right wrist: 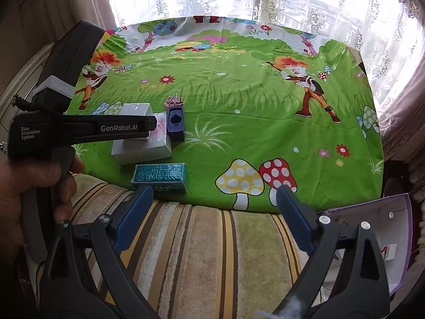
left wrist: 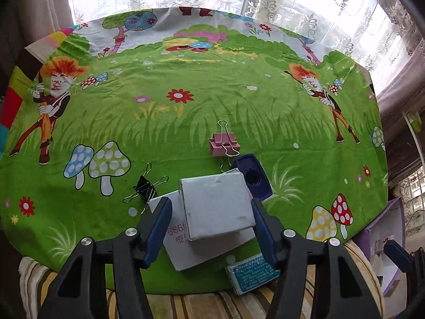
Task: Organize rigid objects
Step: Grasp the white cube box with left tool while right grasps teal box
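Observation:
A small white box [left wrist: 217, 204] sits on a larger white box [left wrist: 196, 250] with pink print; both show in the right wrist view [right wrist: 136, 110] [right wrist: 140, 150]. My left gripper [left wrist: 211, 210] is open, its fingers apart on either side of the small box. A dark blue case [left wrist: 252, 176] [right wrist: 175, 123] lies right of the boxes. A pink binder clip [left wrist: 224, 143] [right wrist: 174, 102] lies behind them, a black binder clip [left wrist: 144, 188] to the left. A teal box [left wrist: 251, 272] [right wrist: 159, 176] lies at the near edge. My right gripper [right wrist: 213, 202] is open and empty over the striped cushion.
A green cartoon cloth [left wrist: 186, 111] covers the table. A striped cushion [right wrist: 199, 252] lies in front of it. A purple open box [right wrist: 372, 236] holding small items stands at the right. Lace curtains and a window are behind.

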`<control>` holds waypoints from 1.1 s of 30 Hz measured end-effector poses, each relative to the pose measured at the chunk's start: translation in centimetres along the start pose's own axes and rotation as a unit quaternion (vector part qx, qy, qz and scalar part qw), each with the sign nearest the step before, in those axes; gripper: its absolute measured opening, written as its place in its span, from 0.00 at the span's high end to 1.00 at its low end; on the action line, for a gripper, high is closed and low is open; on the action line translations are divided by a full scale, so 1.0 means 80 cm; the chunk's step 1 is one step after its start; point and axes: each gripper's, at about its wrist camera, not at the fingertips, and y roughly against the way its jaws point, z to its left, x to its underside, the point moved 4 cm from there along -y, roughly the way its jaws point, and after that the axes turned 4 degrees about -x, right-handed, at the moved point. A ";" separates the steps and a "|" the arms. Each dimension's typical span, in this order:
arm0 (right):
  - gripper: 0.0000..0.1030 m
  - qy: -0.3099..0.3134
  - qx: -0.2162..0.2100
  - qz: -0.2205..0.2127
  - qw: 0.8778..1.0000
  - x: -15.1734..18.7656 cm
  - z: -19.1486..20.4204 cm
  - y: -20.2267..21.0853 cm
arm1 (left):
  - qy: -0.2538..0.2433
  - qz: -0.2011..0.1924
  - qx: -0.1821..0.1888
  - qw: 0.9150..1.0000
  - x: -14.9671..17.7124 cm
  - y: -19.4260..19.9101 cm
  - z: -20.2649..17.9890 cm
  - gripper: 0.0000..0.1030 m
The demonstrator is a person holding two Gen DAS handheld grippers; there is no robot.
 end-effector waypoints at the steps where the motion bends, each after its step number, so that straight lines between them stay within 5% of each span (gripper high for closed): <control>1: 0.08 0.003 0.001 0.002 1.000 0.000 0.002 -0.001 | -0.002 -0.005 0.000 1.000 -0.001 0.000 0.000 0.50; 8: 0.08 0.021 -0.012 0.015 1.000 -0.002 0.018 -0.011 | 0.058 -0.040 0.042 0.997 0.003 0.028 0.028 0.54; 20: 0.08 0.062 -0.034 0.078 0.994 0.003 0.055 -0.048 | 0.125 -0.111 0.055 0.984 0.047 0.080 0.079 0.54; 33: 0.08 0.076 -0.010 0.141 0.987 -0.014 0.079 -0.118 | 0.139 -0.103 0.053 0.983 0.052 0.068 0.088 0.54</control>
